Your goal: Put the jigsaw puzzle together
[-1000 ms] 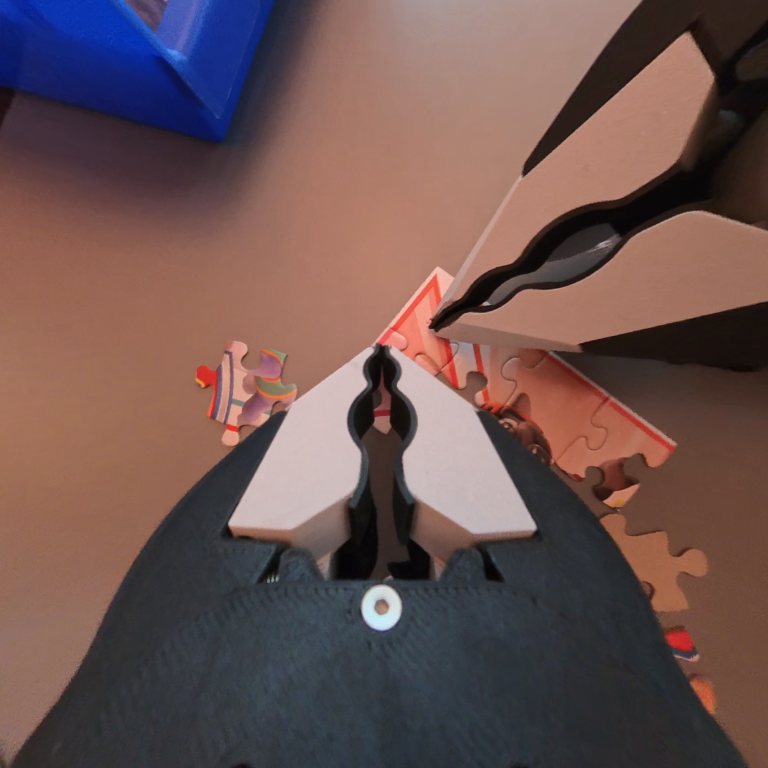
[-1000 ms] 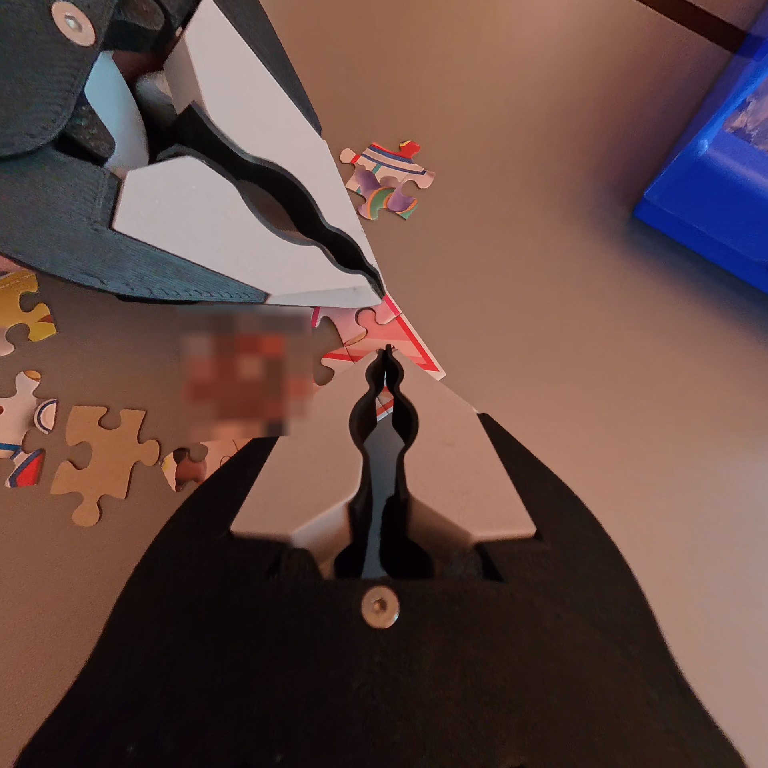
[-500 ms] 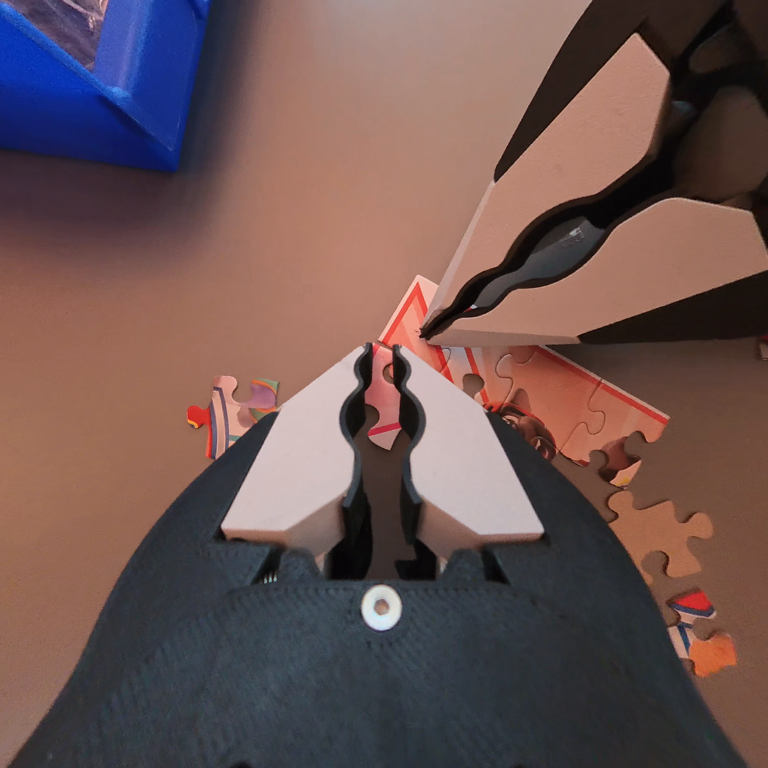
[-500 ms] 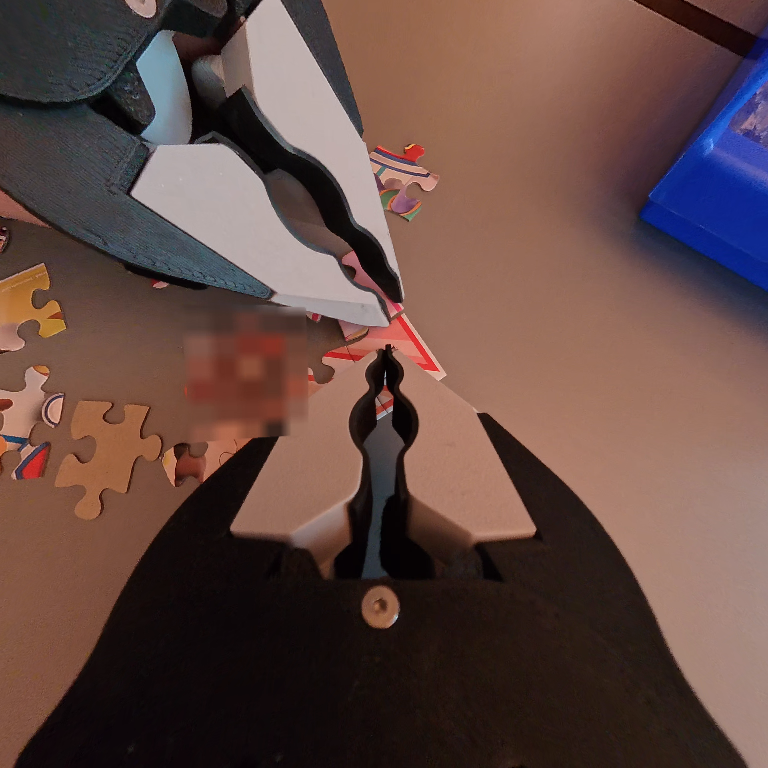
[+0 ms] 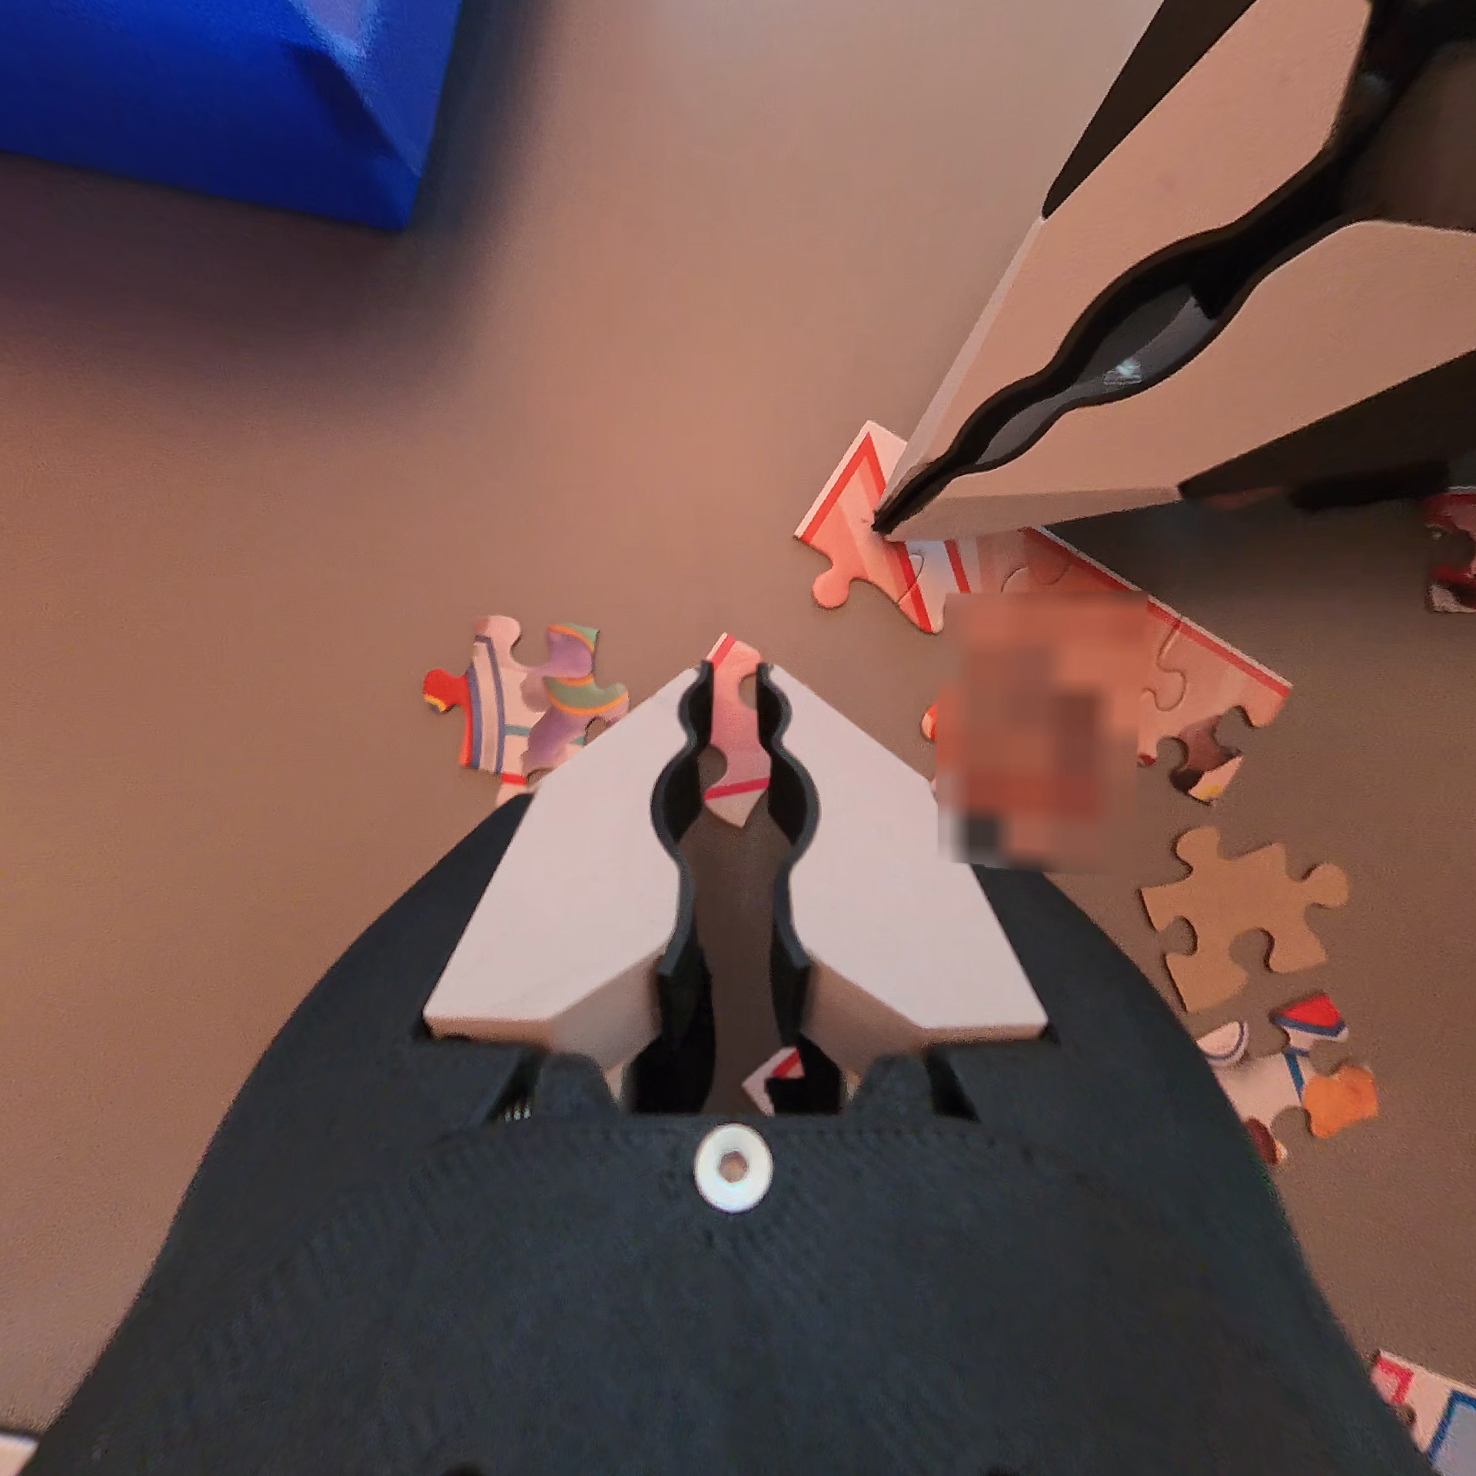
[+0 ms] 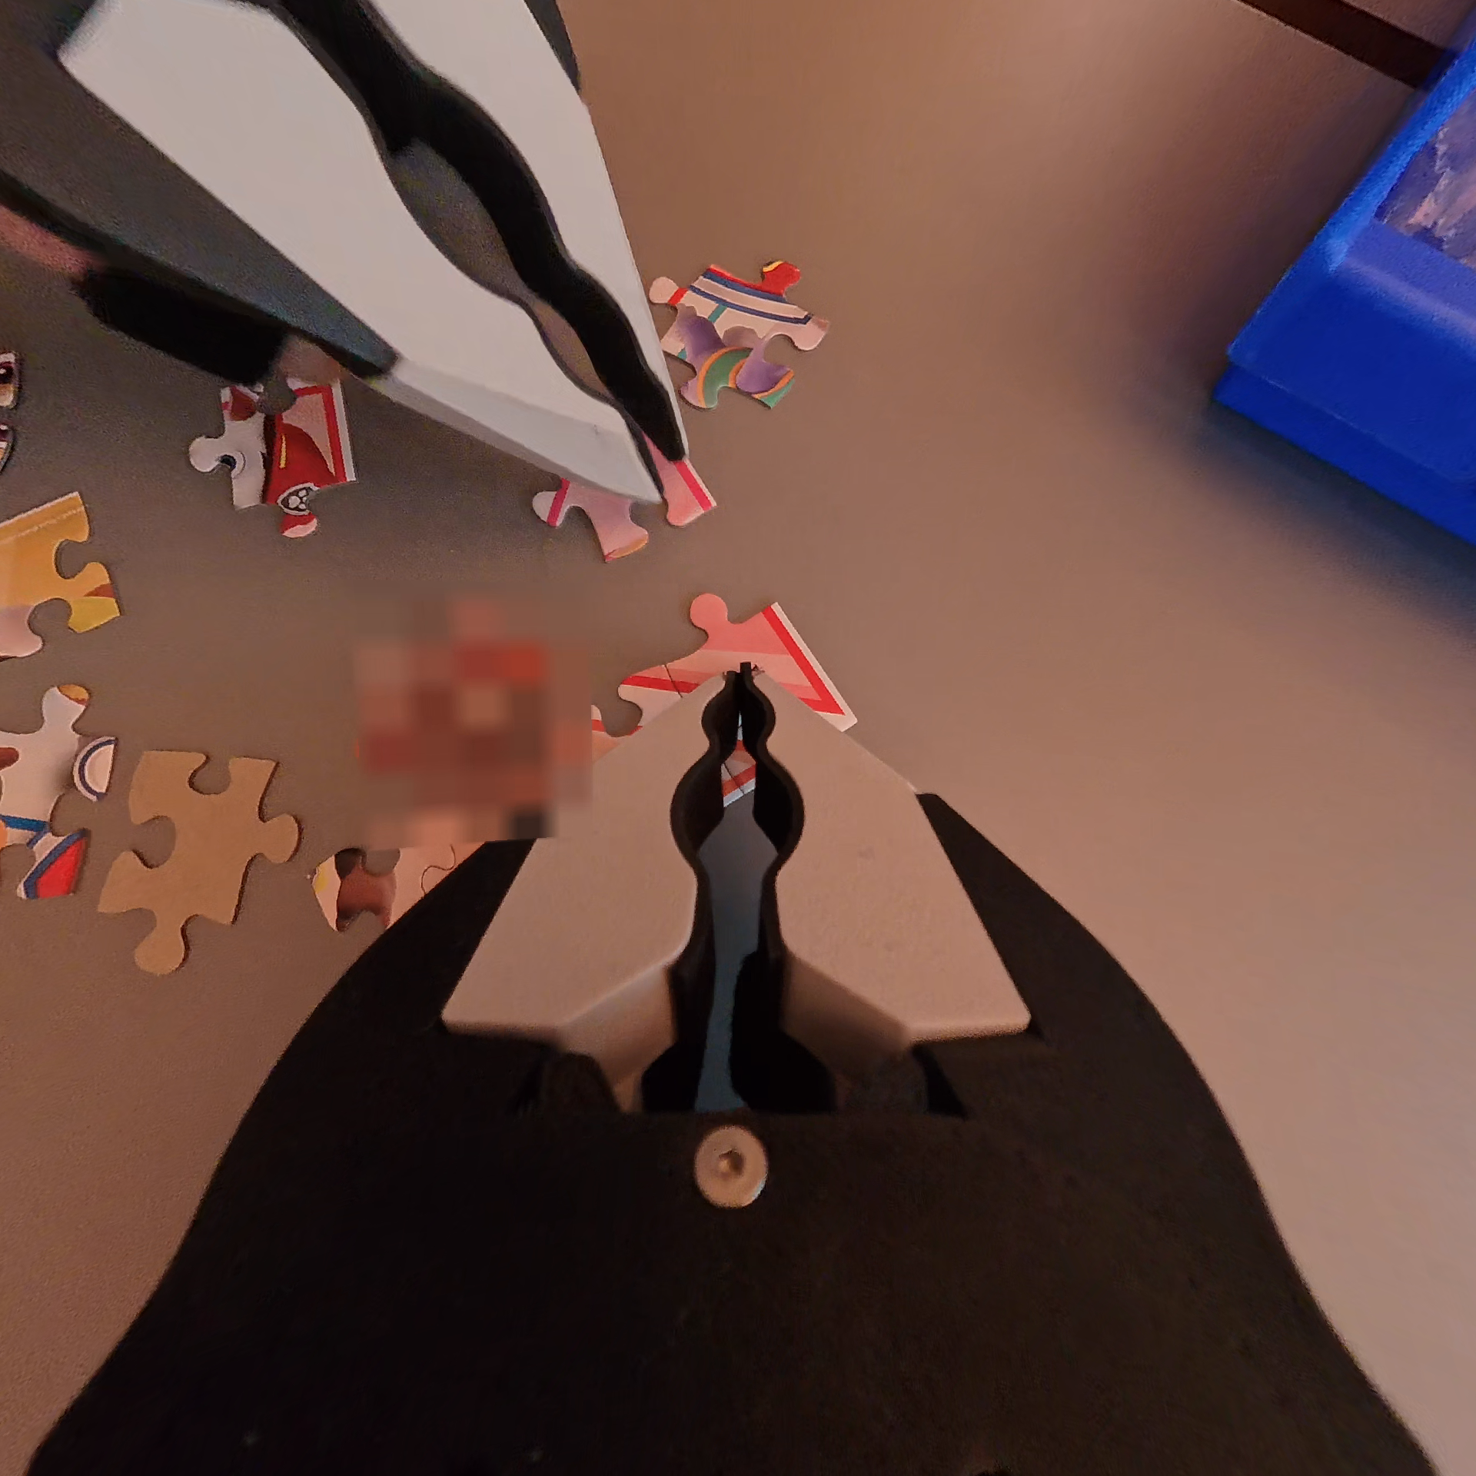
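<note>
My left gripper (image 5: 733, 671) is shut on a pink puzzle piece (image 5: 739, 743) with a red stripe, held between its fingers just over the brown table. In the right wrist view the left gripper (image 6: 667, 463) holds this piece (image 6: 607, 515) apart from the joined section. The joined pink, red-bordered section (image 5: 1198, 663) lies to the right. My right gripper (image 6: 743, 675) is shut, its tips pressing down on the section's corner piece (image 6: 767, 639). The right gripper also shows in the left wrist view (image 5: 882, 523).
A colourful loose piece (image 5: 527, 703) lies left of the left gripper. A face-down brown piece (image 5: 1238, 910) and several printed pieces (image 6: 279, 455) lie around the section. A blue box (image 5: 200, 96) stands at the far side, also in the right wrist view (image 6: 1374, 319). One gripper's finger ends stand about 6 cm off the other's.
My left gripper has pulled back from the joined section, taking the pink piece with it; a gap now lies between them. My right gripper has stayed on the corner piece.
</note>
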Demonstrator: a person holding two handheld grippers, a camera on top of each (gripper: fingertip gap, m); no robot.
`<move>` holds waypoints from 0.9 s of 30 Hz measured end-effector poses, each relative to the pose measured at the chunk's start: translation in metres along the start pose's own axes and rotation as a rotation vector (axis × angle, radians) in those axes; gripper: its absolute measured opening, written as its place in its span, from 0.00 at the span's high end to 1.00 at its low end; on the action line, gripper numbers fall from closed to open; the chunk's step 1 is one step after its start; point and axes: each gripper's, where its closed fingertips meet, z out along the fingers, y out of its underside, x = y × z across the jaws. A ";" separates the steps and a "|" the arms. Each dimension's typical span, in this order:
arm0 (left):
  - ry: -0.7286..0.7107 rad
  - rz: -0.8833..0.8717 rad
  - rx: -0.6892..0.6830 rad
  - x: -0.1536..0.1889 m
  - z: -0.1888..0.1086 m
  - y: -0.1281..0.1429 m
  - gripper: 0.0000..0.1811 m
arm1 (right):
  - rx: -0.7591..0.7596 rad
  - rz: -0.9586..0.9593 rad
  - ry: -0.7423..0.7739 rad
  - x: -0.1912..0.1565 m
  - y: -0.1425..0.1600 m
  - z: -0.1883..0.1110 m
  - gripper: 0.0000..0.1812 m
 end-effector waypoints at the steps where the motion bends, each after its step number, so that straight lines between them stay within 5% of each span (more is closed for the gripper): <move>1: -0.001 -0.001 0.011 -0.003 -0.005 -0.001 0.94 | -0.001 -0.003 0.002 0.000 0.000 0.000 1.00; 5: 0.055 -0.006 0.015 -0.004 -0.025 0.006 0.91 | -0.005 -0.010 0.004 0.001 0.001 -0.002 1.00; 17: 0.156 0.099 -0.246 0.033 -0.055 0.090 0.75 | -0.012 -0.016 -0.004 0.004 0.007 -0.008 1.00; 23: 0.049 0.128 -0.230 0.019 -0.052 0.091 0.93 | -0.013 -0.024 -0.010 0.004 0.009 -0.010 1.00; 27: -0.041 0.149 -0.183 0.013 -0.057 0.075 0.79 | -0.021 -0.025 0.015 0.010 0.012 -0.013 1.00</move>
